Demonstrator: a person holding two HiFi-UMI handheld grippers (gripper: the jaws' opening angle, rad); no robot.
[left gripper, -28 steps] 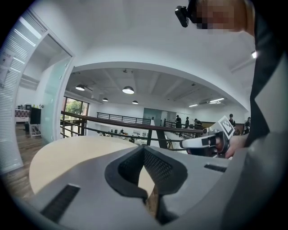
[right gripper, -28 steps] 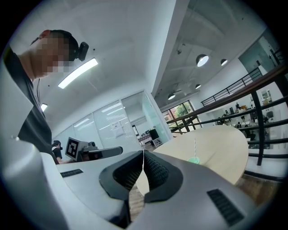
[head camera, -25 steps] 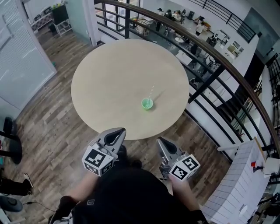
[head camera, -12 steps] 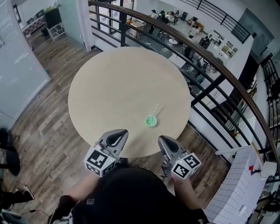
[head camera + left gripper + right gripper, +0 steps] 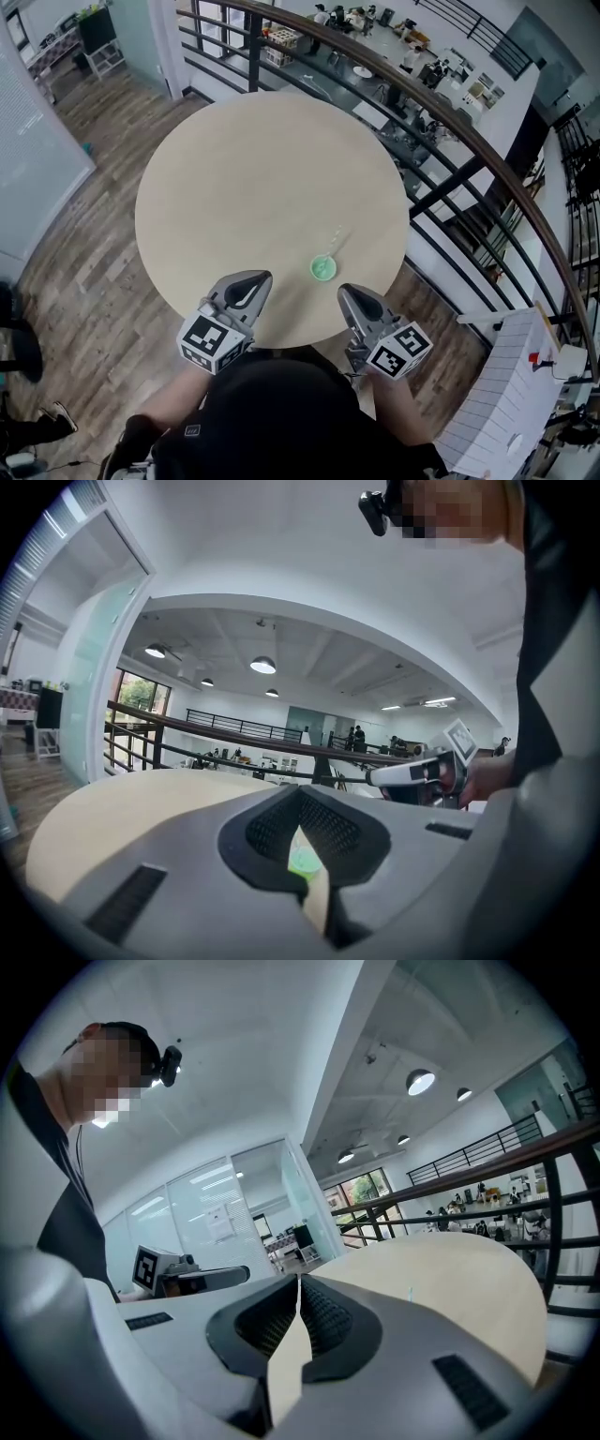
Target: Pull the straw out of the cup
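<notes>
head view: I see the cup [image 5: 322,269], straw [image 5: 335,242] leaning in it, near the table [image 5: 234,169] edge, just ahead of the left gripper [image 5: 251,281] and right gripper [image 5: 349,295], touching neither.
left gripper view: jaws together, holding nothing; green cup beyond.
right gripper view: jaws closed, empty.

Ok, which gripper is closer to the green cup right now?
Right. In the head view the right gripper sits just below and right of the green cup; the left gripper is farther off, to its left.
</notes>
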